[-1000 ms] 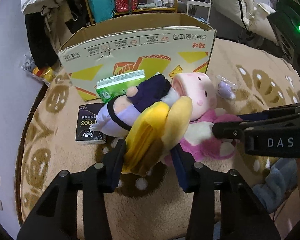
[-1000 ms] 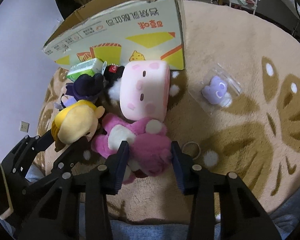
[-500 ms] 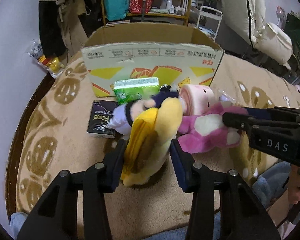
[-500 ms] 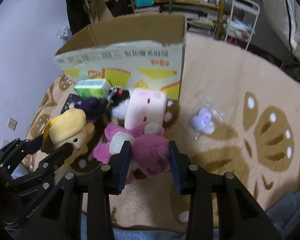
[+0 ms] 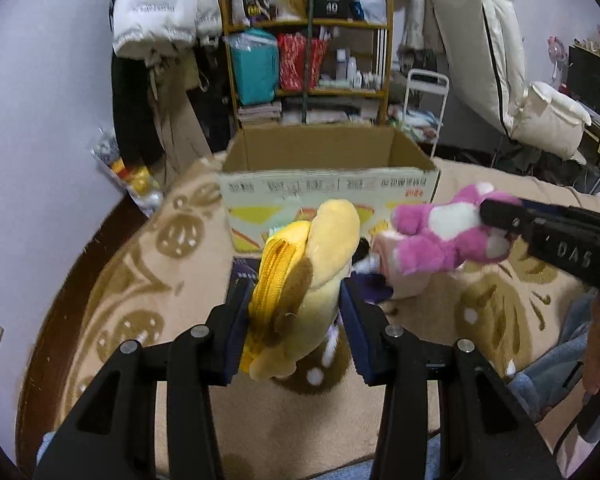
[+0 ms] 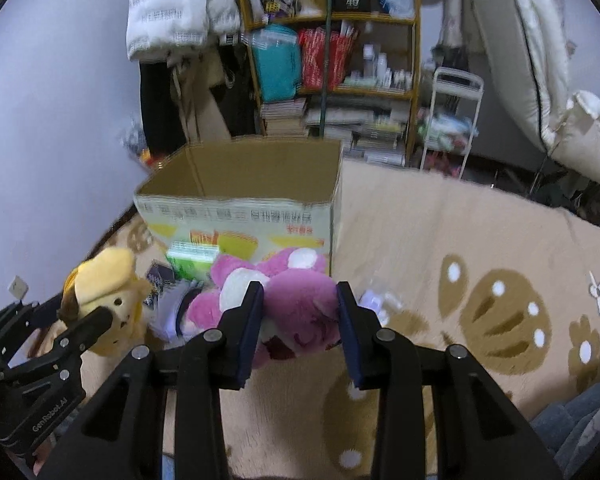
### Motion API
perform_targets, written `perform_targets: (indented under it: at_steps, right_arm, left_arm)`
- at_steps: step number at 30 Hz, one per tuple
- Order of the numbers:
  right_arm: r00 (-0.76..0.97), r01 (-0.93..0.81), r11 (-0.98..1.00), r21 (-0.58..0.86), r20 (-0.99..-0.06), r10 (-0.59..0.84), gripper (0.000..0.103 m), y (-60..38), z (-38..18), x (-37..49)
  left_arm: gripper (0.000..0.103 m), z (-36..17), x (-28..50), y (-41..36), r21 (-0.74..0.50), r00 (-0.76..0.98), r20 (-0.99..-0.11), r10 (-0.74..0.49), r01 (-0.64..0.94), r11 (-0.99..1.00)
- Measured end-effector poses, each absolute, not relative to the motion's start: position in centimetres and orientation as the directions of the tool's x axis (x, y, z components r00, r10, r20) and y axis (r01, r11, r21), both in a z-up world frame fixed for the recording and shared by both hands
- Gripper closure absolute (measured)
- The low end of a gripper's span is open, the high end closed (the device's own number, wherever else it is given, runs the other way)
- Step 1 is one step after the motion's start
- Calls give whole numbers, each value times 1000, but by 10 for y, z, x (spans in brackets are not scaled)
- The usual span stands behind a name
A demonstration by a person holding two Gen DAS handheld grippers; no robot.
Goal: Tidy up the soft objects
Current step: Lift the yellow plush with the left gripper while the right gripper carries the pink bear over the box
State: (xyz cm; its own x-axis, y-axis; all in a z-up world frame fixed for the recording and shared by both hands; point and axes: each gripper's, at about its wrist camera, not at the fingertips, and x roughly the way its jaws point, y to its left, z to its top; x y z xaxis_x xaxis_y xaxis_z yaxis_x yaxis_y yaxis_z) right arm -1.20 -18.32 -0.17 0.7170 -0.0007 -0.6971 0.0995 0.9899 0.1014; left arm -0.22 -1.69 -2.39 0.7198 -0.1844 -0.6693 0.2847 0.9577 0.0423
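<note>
My left gripper (image 5: 296, 320) is shut on a yellow plush pouch with a zipper (image 5: 300, 276), lifted off the rug; the same yellow plush pouch (image 6: 104, 300) shows at the left of the right wrist view. My right gripper (image 6: 298, 320) is shut on a pink plush bear (image 6: 292, 304), also raised; the pink plush bear (image 5: 444, 240) hangs at the right of the left wrist view. An open cardboard box (image 5: 328, 184) stands upright behind both toys. A pale pink plush roll (image 5: 384, 264) and a purple-and-black plush (image 6: 176, 312) lie on the rug below.
A beige patterned rug (image 6: 480, 260) covers the floor. A green tissue pack (image 6: 192, 260) and a dark packet (image 5: 246, 276) lie by the box front. A small lilac toy in a clear bag (image 6: 374, 302) lies right of the bear. Shelves (image 6: 332, 72) and a white rack (image 6: 452, 120) stand behind.
Both grippers have risen with their toys, the yellow pouch and pink bear lifting off the pile. The views have tilted up, showing the box's open top and the shelves.
</note>
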Motion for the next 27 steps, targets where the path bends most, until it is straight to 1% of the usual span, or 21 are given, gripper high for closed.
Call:
perform_targets:
  at_steps: [5,7,10,17,22,23,25,26,27]
  right_arm:
    - [797,120,985,121,-603,-23,65,-187,21,-30]
    - [818,118,985,123,-575,-27,65,-187,26,-34]
    - [843,128,985,114,-536,-47,65,-185,35,-37]
    - [895,120,992,48,-436,-87,65,-175,56,-45]
    - [914,110,994,-1,-393,-102,65,-167,67,-48]
    - [916,108,994,-5,-388,-101,65,-166,69,-48]
    - [920,105,995,-2,-380,-97,65,-166,72,-46]
    - [922,109,994,-4,-374,-102,65,-166,76,-43]
    - [922,115,993,-6,-371,-109,65,-166,77,-42]
  left_arm:
    - [60,-5,-17,-15,89,794,-581,-179,281,956]
    - [60,3,-23,-16,127,827,-535,-172,280,952]
    - [60,13,-29,-15,149,857,-488,-166,269,952]
    - [60,35,-36,-13,184,899,-410,-156,249,951]
    - [61,46,-38,-1,177,920,-369,-131,208,962]
    - [64,48,-38,1,175,924,-361,-129,202,964]
    - [65,55,-37,4,173,932,-339,-131,198,965]
    - [68,56,-35,4,171,931,-339,-138,205,964]
    - [78,55,-29,4,159,916,-367,-164,235,959]
